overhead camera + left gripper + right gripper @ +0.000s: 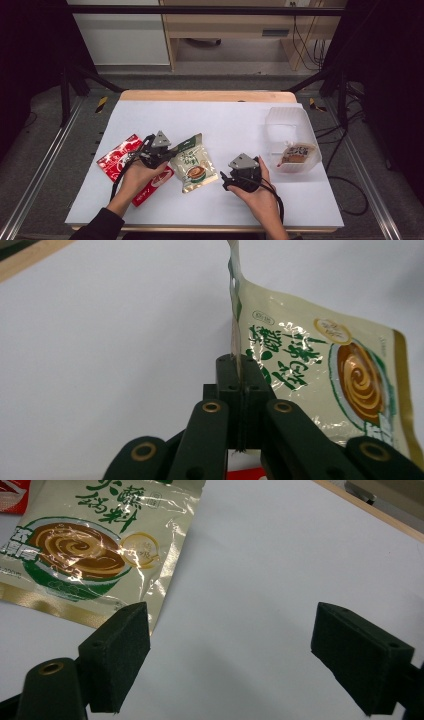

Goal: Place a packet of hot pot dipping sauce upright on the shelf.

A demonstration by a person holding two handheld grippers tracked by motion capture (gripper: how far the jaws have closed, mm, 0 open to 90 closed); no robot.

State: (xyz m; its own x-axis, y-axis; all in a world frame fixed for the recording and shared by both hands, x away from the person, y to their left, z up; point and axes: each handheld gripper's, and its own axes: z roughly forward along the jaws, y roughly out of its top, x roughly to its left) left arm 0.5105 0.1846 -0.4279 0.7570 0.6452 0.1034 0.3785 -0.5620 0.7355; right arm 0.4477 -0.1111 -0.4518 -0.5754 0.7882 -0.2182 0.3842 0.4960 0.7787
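High view: the left gripper [165, 154] pinches the left edge of a cream and green sauce pouch [192, 164] lying near the middle of the white table sheet [225, 120]. In the left gripper view the jaws are pressed together on that edge, and the pouch [320, 370] slopes up to the 1 o'clock side. At 9 o'clock of the pouch, partly under the left hand [142, 175], lies a red snack packet [120, 156], touching or just beside it. At 3 o'clock rests the right gripper [226, 179], its jaws spread wide over bare sheet; in the right gripper view the pouch [95, 545] lies at 11 o'clock. A clear plastic tub [287, 122] holding a brown packet [298, 153] stands at 2 o'clock, well apart.
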